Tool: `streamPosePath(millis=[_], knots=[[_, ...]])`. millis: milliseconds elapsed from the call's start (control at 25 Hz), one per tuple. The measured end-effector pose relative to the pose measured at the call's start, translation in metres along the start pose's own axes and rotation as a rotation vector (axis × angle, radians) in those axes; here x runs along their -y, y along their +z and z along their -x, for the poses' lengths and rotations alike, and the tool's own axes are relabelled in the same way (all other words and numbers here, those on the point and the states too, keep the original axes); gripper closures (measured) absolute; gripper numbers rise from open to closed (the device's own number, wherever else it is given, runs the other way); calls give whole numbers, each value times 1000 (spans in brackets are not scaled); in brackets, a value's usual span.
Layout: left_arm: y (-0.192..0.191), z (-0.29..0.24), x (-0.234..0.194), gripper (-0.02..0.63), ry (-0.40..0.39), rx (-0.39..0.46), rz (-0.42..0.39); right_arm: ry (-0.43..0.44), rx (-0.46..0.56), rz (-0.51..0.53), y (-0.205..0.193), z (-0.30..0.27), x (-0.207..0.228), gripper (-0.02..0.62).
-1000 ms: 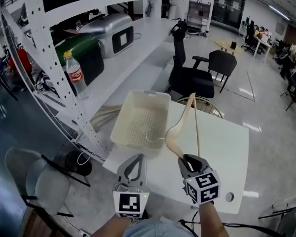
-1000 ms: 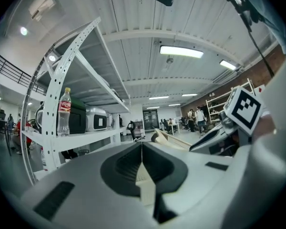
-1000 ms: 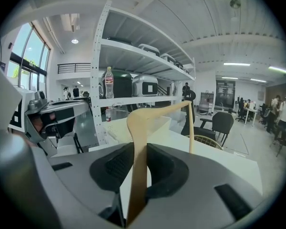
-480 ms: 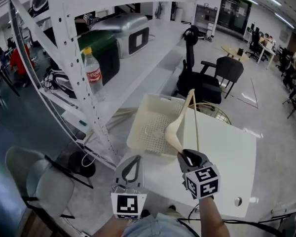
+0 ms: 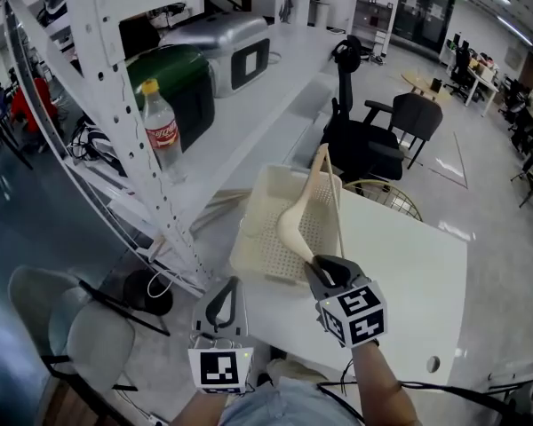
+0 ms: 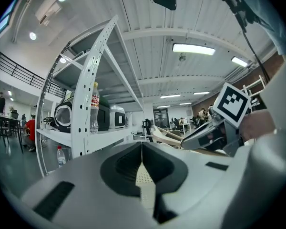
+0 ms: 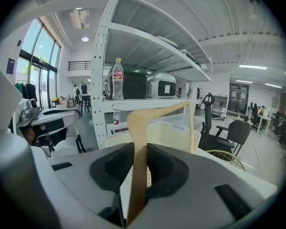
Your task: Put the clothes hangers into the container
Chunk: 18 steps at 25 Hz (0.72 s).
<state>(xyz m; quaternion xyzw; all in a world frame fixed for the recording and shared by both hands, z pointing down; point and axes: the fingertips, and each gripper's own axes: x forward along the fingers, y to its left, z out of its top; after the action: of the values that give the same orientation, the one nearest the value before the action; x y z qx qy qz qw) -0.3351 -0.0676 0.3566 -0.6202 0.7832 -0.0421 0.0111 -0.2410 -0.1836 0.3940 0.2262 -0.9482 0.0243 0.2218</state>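
Now a wooden hanger [image 5: 290,224] stands clamped in the right gripper [image 5: 327,272], leaning over the cream basket [image 5: 247,233]. The left gripper [image 5: 226,295] hangs closed, empty. Released crooked, the hanger could catch the rim and topple out.

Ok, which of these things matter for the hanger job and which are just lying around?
In the job: wooden clothes hanger, clamped in the right gripper; cream perforated basket.
Lying about: red-labelled bottle, green case, silver appliance, black office chair.
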Motion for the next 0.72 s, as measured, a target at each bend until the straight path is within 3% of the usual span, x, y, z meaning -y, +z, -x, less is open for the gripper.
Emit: streamPosePath(millis=[400, 720], knots=[[8, -64, -18, 594, 17, -4, -32, 85, 45, -3, 42, -55, 15, 505], [16, -118, -37, 594, 30, -25, -55, 158, 45, -43, 48, -102, 27, 506]])
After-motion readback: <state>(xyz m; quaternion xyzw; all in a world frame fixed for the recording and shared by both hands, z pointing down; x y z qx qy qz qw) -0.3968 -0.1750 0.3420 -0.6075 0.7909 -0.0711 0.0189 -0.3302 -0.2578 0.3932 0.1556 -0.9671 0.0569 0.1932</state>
